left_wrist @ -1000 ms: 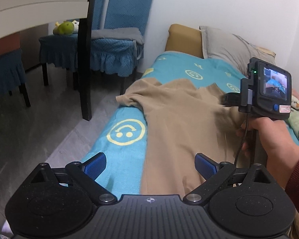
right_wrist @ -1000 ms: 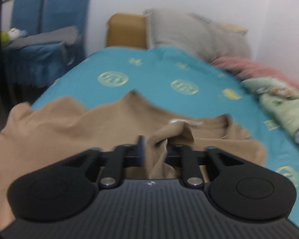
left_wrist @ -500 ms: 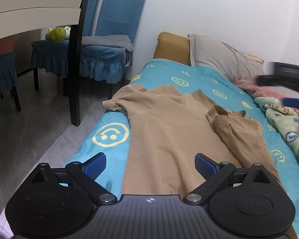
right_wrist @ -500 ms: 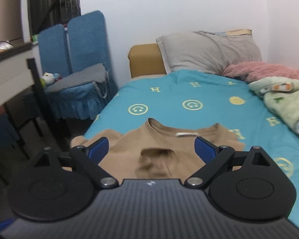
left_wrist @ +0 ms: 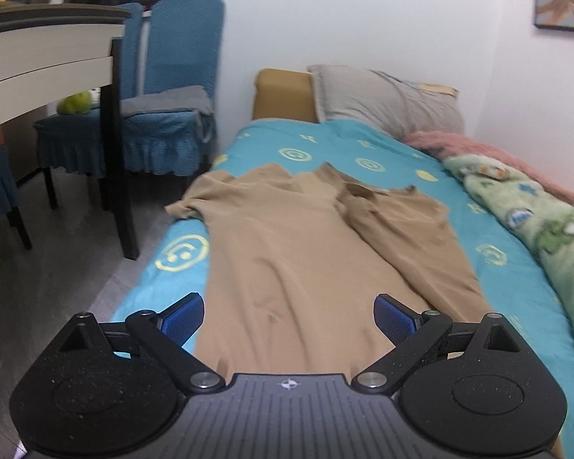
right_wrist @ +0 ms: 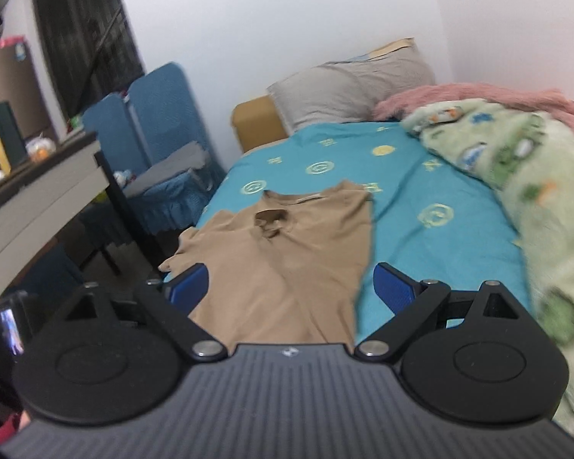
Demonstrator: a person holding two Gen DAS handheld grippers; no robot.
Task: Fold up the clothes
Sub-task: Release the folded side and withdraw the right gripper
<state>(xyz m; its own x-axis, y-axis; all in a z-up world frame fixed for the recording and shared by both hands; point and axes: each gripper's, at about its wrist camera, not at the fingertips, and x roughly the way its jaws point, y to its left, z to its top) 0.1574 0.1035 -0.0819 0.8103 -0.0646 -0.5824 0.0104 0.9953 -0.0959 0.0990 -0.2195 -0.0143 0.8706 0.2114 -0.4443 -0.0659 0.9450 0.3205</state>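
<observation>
- Spreading wide, the left gripper [left_wrist: 289,315] holds its blue pads [left_wrist: 181,317] far apart with nothing between them, released and hovering above the near end of the tan shirt [left_wrist: 306,252]
- Jaws on the right gripper [right_wrist: 291,287] likewise stand fully apart and grasp nothing; its pads [right_wrist: 396,287] frame the shirt's lower part from above, with no contact visible in either view
- Between both pairs of fingers the tan shirt [right_wrist: 287,252] runs lengthwise away from the grippers, collar at the far end toward the pillow [left_wrist: 386,99]
- One side of the shirt is folded over onto the body, forming a diagonal ridge on the right in the left wrist view; the opposite sleeve reaches the bed's left edge and droops over it
- Around the shirt the teal sheet [left_wrist: 394,149] shows bare on the far side and to the right
- Bounding that room on the right lies a green blanket [right_wrist: 535,199], with a pink throw [right_wrist: 459,95] behind it against the wall
- Left of the bed edge, floor lies open up to a dark table leg [left_wrist: 120,153] and the blue chairs [left_wrist: 172,88]
</observation>
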